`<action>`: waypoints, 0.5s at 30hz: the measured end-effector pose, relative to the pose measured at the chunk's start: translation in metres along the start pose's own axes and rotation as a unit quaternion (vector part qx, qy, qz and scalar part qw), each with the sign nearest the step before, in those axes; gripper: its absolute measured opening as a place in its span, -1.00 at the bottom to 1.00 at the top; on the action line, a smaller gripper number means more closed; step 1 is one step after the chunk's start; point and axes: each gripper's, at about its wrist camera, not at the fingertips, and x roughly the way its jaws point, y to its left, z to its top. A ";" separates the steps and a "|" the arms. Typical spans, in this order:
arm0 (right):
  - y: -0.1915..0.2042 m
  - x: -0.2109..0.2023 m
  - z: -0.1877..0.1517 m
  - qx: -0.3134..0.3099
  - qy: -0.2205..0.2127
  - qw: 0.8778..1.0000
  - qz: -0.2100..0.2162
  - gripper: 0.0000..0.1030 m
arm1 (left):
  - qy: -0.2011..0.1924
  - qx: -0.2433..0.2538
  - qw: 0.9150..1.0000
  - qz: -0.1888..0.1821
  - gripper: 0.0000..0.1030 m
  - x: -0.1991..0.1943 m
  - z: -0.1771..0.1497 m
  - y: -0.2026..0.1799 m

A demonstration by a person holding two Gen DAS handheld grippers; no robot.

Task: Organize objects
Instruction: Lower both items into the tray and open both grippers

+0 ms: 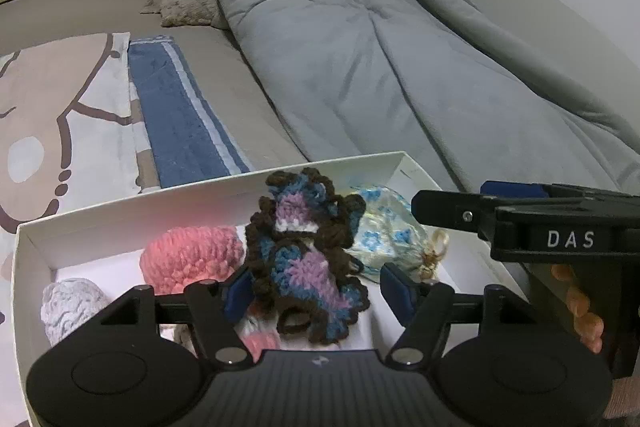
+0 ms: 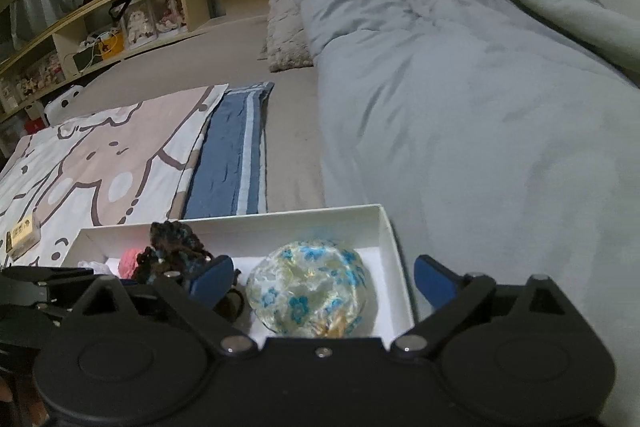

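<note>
On the bed (image 2: pixel 224 59), the largest item is a rumpled grey quilted duvet (image 2: pixel 460 87) lying along the right side, with a cartoon-printed beige and white cloth (image 2: pixel 100 163) and a folded blue towel with pale stripes (image 2: pixel 228 163) laid flat to the left. These appear to serve as bedding, not as items to be sorted.

Nearest the cameras sits a shallow white cardboard box (image 1: pixel 132 201), evidently the collecting point. Inside it, from right to left: a translucent pouch printed with blue flowers (image 2: pixel 308 287), tied at its neck; a crocheted piece in brown, blue and purple yarn (image 1: pixel 304 251), propped upright against its neighbours; a pink knitted bundle (image 1: pixel 188 255); and a small pale grey knitted ball (image 1: pixel 68 301) in the left corner.

The left tongs (image 1: pixel 316 287) stand released, pads either side of the crocheted piece without pressing on it; judged, it has been set down there. The right tongs (image 2: pixel 324 279) are spread wide about the flowered pouch, gripping nothing. A person's fingers (image 1: pixel 580 307) show behind the right tool.
</note>
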 end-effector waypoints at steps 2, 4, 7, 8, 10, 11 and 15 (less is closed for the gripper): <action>-0.002 -0.004 -0.001 0.001 0.000 1.000 -0.004 0.90 | -0.002 0.001 1.000 -0.001 0.32 -0.005 0.000 -0.002; -0.004 -0.009 -0.002 0.006 -0.003 1.000 -0.005 0.89 | -0.005 -0.001 1.000 -0.004 0.32 -0.010 0.000 -0.002; -0.007 -0.014 -0.003 0.013 -0.004 1.000 -0.003 0.89 | -0.008 -0.003 1.000 -0.005 0.31 -0.018 0.001 -0.002; -0.007 -0.016 -0.003 0.014 -0.003 1.000 -0.003 0.89 | -0.008 -0.004 1.000 -0.003 0.31 -0.021 0.002 -0.002; -0.007 -0.019 -0.003 0.014 -0.003 1.000 -0.004 0.89 | -0.008 -0.005 1.000 0.000 0.29 -0.026 0.003 -0.003; -0.006 -0.021 -0.004 0.013 -0.003 1.000 -0.005 0.88 | -0.009 -0.006 1.000 0.001 0.27 -0.028 0.004 -0.003; -0.007 -0.030 -0.005 0.017 -0.006 1.000 -0.004 0.87 | -0.010 -0.025 1.000 0.005 0.00 -0.036 0.006 0.000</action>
